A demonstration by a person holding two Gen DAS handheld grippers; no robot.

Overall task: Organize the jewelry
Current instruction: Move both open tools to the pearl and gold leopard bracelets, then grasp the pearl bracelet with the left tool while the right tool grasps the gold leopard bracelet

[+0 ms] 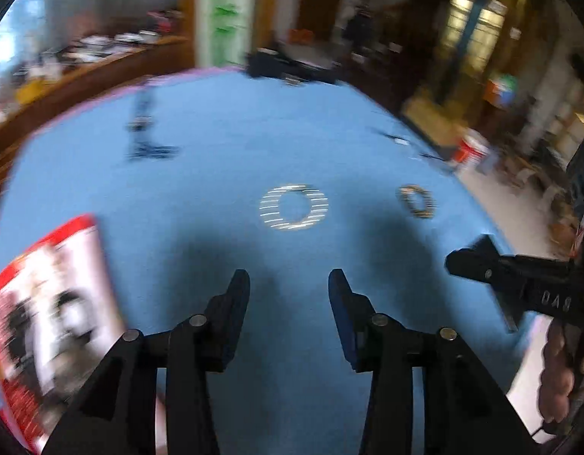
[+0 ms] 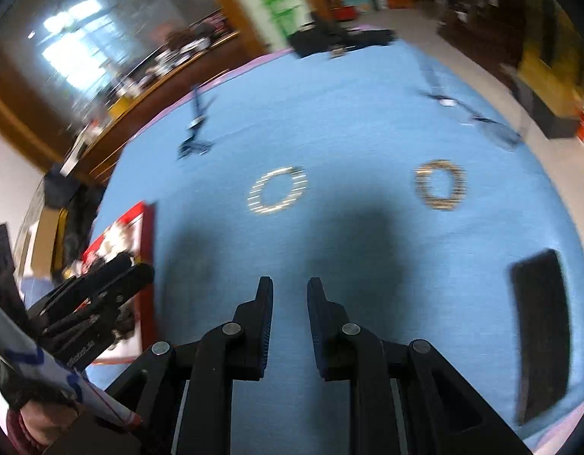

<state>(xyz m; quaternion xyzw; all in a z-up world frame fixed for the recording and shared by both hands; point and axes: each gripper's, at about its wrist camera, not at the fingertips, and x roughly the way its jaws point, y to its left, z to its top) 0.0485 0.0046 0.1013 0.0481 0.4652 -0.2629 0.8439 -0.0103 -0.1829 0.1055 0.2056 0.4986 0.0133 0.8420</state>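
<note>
Two bracelets lie flat on the blue cloth. The silver bracelet is ahead of both grippers. The gold beaded bracelet lies to its right. My left gripper hovers short of the silver bracelet, open, with only cloth between its fingers. My right gripper hangs above the cloth between the two bracelets, its jaws a narrow gap apart and holding nothing. Both views are blurred by motion.
A red and white box sits at the left. A black flat rectangle lies at the right. Small black stands are farther back, and a dark object is at the far edge. A hand shows at the right.
</note>
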